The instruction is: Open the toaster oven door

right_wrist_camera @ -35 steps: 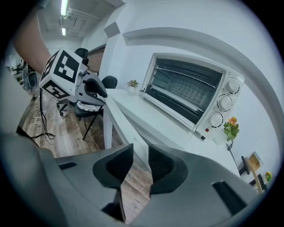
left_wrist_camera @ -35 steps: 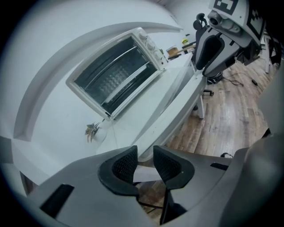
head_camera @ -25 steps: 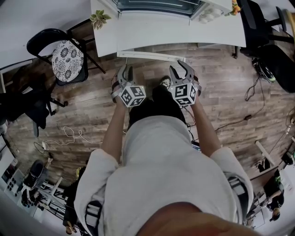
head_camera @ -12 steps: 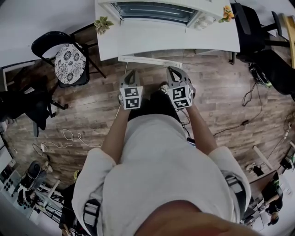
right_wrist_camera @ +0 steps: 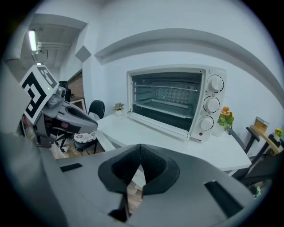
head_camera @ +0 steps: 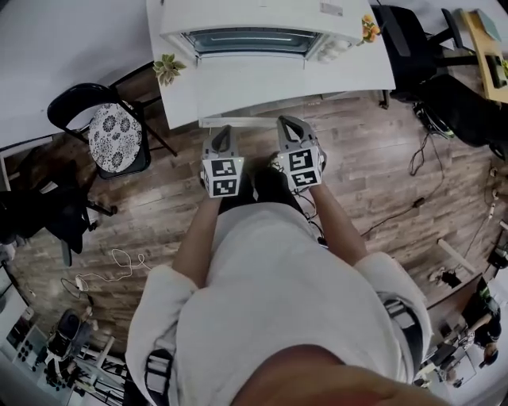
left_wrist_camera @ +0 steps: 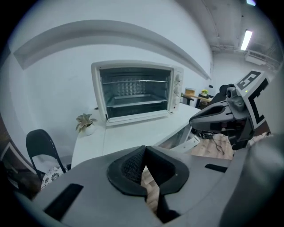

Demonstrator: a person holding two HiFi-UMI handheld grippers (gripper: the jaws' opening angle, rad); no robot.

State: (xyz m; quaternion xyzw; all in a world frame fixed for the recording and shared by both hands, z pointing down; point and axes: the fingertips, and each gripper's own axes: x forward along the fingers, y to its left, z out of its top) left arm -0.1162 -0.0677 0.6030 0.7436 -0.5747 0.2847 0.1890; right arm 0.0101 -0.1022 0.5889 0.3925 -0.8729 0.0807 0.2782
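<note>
**Head view:** left gripper [head_camera: 222, 136] and right gripper [head_camera: 287, 127] are held side by side above the floor [head_camera: 151, 198], near the edge of the table [head_camera: 238, 83]. The oven [head_camera: 250, 36] stands on the table, well apart from both.

**Left gripper view:** jaws closed together with nothing between them; oven ahead.

**Right gripper view:** jaws likewise closed and empty; oven ahead, with its knobs [right_wrist_camera: 212, 104] on the right.

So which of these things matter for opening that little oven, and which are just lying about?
For the job: toaster oven, its door, left claw, right claw, both shut.
Just lying about: potted plant, patterned chair, orange flowers.
</note>
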